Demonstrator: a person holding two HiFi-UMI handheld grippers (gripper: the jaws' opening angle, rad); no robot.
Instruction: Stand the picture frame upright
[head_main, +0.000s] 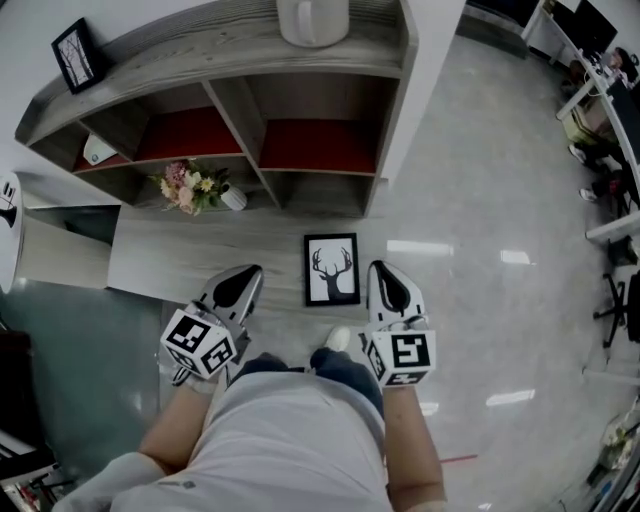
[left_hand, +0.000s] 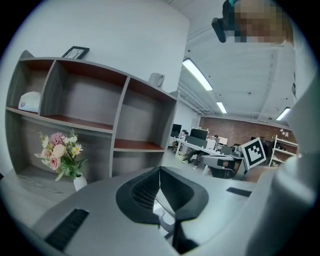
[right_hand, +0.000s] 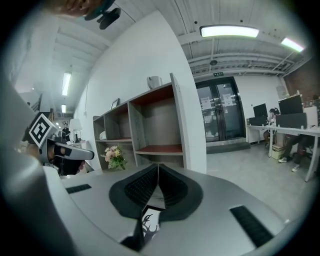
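Note:
A black picture frame (head_main: 331, 269) with a white deer-antler print lies flat on the pale floor in front of the shelf unit. My left gripper (head_main: 254, 272) hovers just left of it and my right gripper (head_main: 381, 267) just right of it, both pointing toward the shelf. Each is shut with nothing between its jaws. In the right gripper view the deer print (right_hand: 148, 223) shows below the shut right gripper (right_hand: 158, 166). The left gripper view shows the shut left gripper (left_hand: 160, 170) facing the shelves.
A grey shelf unit (head_main: 240, 125) with red-lined compartments stands ahead. It holds a flower vase (head_main: 192, 187), a white object (head_main: 98, 150), a second small frame (head_main: 75, 55) and a white mug (head_main: 313, 20) on top. Office desks (head_main: 600, 90) stand far right.

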